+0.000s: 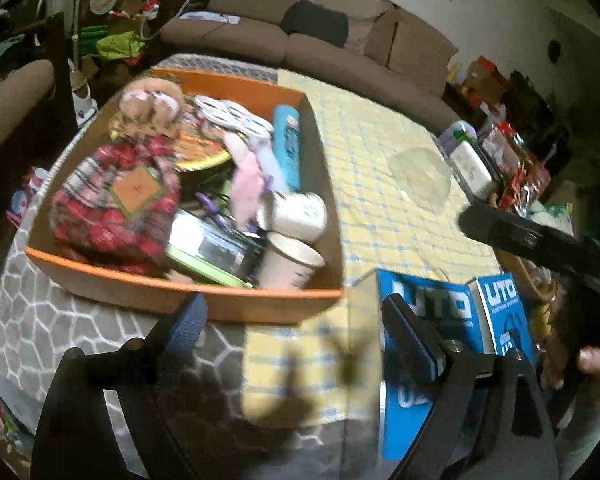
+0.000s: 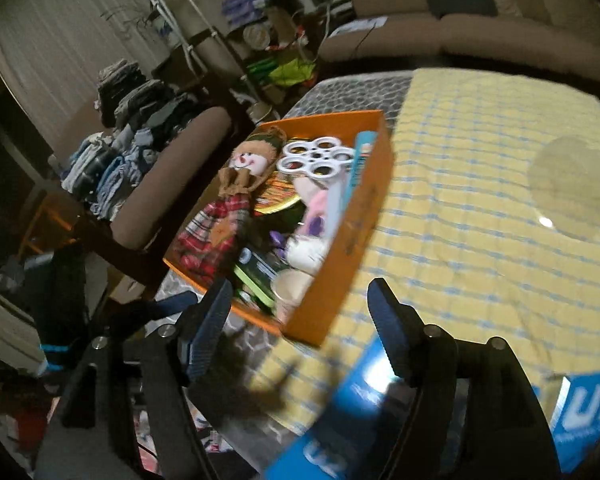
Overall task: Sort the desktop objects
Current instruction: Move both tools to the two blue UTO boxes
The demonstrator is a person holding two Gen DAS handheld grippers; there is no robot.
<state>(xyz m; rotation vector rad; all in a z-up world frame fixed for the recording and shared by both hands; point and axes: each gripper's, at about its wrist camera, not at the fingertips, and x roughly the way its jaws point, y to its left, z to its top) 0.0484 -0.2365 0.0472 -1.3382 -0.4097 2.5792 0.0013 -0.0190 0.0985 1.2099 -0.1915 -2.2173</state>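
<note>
orange box [image 1: 204, 300] is found on the table, resting partly on a grey hexagon-patterned mat [image 1: 40, 320] and partly beside a yellow checked cloth [image 1: 380, 184]. it is packed with a snowman doll [image 1: 116, 192] in a red plaid dress, a white paint palette [image 2: 320, 156], a blue tube [image 1: 287, 148], two paper cups [image 1: 290, 262], a green-edged case [image 1: 208, 256] and pens. a blue carton [image 1: 428, 312] printed "uto" is seen lying on the cloth near the box's front corner. a brown sofa [image 1: 340, 52] is noted behind the table, a padded chair [image 2: 172, 184] with folded clothes to its left, and cluttered shelving beyond.

left gripper [image 1: 296, 320] is held above the table's near edge, angled downward, jaws wide apart with nothing between them. right gripper [image 2: 300, 312] is likewise tilted down over the box's near corner, jaws parted and empty; in the left view it [image 1: 540, 240] is seen entering from the right, a hand [image 1: 596, 364] behind it.

box contents are blurred by motion; the smaller items cannot be identified. a round translucent disc [image 2: 568, 184] on the cloth is indistinct. the carton is cut off by the frame and the gripper bodies.
</note>
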